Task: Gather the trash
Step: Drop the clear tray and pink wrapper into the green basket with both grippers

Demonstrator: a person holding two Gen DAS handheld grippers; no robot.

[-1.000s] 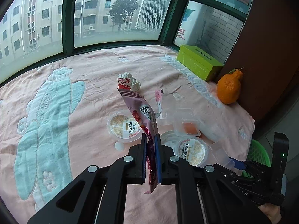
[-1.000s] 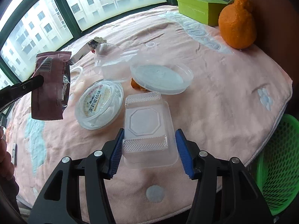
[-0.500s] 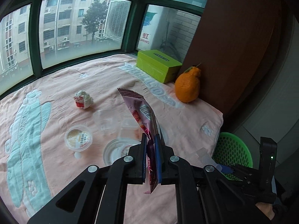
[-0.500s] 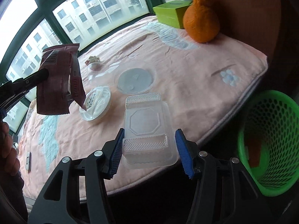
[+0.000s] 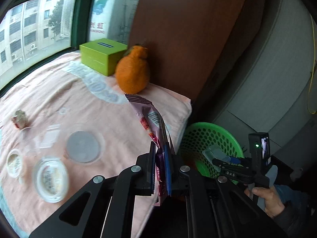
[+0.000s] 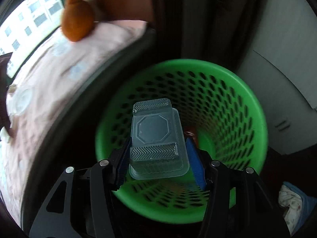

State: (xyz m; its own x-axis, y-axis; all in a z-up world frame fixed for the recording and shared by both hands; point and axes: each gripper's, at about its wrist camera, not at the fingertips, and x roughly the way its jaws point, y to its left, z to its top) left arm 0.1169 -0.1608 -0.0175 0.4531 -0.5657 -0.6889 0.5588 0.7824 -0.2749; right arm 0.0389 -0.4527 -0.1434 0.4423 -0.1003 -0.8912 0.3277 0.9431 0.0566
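Two clamped hand-held grippers [image 5: 160, 165] [image 6: 157, 156] near green basket [image 6: 255, 107]

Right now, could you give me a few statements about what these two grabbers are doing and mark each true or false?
1. The left gripper pinches a pink snack wrapper. True.
2. The right gripper has a clear plastic box between its fingers, over the green basket. True.
3. The basket stands on the pink cloth. False: it stands below the cloth's edge.
4. The green box lies in the basket. False: it sits on the cloth beside the orange fruit.
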